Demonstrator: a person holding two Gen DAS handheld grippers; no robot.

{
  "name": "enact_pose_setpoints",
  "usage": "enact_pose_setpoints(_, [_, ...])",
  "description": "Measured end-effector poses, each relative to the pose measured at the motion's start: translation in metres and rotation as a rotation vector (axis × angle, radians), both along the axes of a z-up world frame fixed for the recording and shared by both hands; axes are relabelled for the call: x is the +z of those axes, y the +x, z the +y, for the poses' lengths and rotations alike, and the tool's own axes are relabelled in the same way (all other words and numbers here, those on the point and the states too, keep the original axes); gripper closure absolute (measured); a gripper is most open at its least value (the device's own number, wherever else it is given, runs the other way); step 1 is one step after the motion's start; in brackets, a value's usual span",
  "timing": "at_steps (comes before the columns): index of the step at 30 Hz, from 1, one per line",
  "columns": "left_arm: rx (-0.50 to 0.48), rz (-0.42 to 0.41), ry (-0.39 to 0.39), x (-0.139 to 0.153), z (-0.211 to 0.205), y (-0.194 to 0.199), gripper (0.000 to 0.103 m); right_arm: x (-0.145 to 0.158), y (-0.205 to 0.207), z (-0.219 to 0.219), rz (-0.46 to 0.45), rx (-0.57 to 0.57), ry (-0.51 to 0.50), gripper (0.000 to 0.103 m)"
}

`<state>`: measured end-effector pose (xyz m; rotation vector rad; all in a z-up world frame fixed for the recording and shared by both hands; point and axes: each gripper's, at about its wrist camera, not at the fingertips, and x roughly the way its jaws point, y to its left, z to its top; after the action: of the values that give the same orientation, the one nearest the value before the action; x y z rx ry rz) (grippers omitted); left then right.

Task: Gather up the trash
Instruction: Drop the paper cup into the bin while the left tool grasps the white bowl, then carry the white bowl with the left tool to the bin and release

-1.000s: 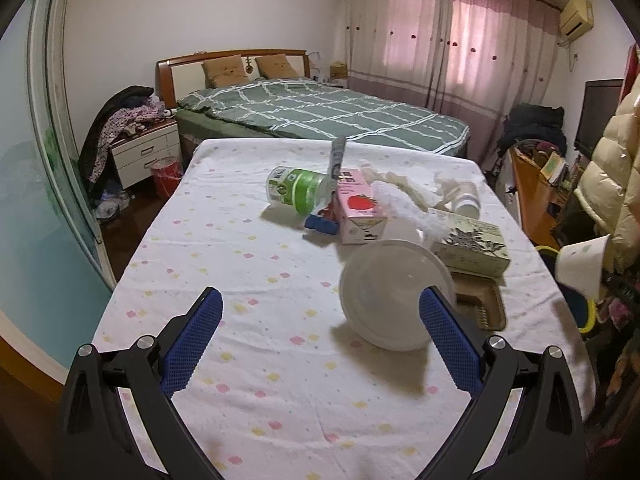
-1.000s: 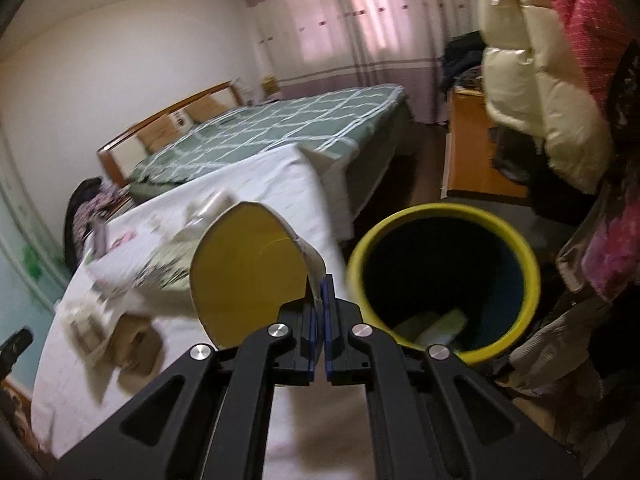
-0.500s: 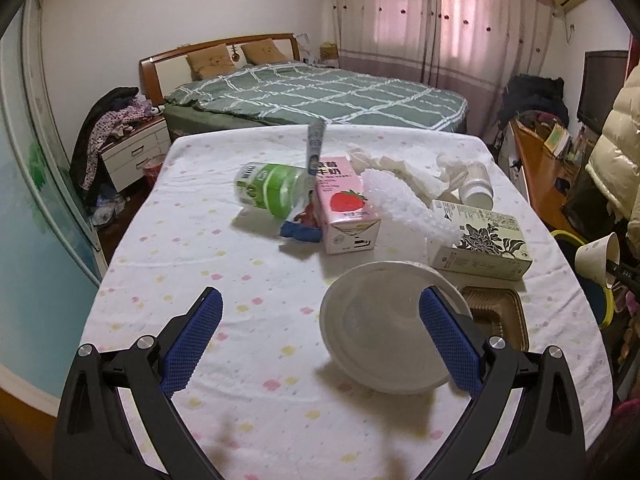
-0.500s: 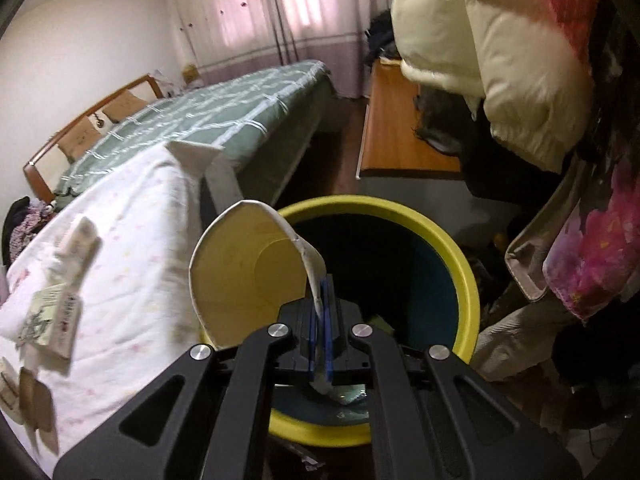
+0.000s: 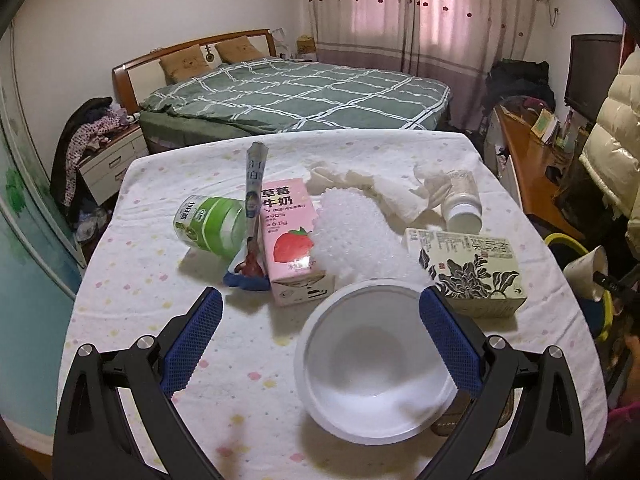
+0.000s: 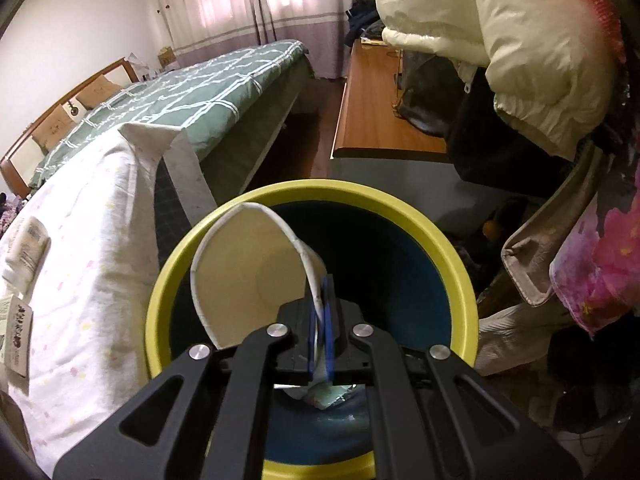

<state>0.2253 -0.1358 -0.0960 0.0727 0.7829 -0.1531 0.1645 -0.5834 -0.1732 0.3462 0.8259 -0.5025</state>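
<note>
Cup (image 6: 240,276), pinched in right tongs (image 6: 319,320) now easing apart, has reached the bin (image 6: 440,240); left tongs (image 5: 320,328), apart, approach bowl (image 5: 372,368).

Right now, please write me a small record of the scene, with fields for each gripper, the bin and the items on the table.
right gripper: shut on the rim of the paper cup, over the bin's mouth
bin: yellow rim, dark blue inside, some trash at the bottom
left gripper: open, above the table, holding nothing
white bowl: on the table, partly between the left gripper's fingers, not gripped
pink milk carton: lying on the table, behind the bowl
green can: on its side, left of the carton
patterned box: right of the carton
</note>
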Motion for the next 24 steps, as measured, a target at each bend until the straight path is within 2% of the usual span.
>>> enact_pose_setpoints(2, [-0.006, 0.015, -0.016, 0.000, 0.002, -0.001, 0.006, -0.001, 0.001, -0.002, 0.008, -0.007, -0.002, 0.085])
enact_pose_setpoints(4, [-0.013, 0.039, -0.045, -0.004, 0.005, -0.005, 0.006, -0.001, 0.001, -0.005, 0.010, -0.012, -0.002, 0.079])
enact_pose_setpoints(10, [-0.096, 0.097, -0.169, -0.013, 0.009, -0.036, 0.006, -0.001, -0.001, -0.004, -0.002, -0.013, 0.017, 0.075])
enact_pose_setpoints(13, [-0.121, 0.110, -0.149, -0.022, -0.001, -0.046, 0.006, -0.001, -0.001, 0.001, -0.009, 0.002, 0.031, 0.074])
enact_pose_setpoints(20, [-0.079, 0.183, -0.123, -0.054, -0.007, -0.025, 0.006, 0.002, 0.004, 0.011, -0.020, 0.036, 0.041, 0.074])
enact_pose_setpoints(24, [-0.063, 0.179, -0.169, -0.059, -0.006, -0.016, 0.006, 0.004, 0.003, 0.010, -0.027, 0.035, 0.045, 0.073])
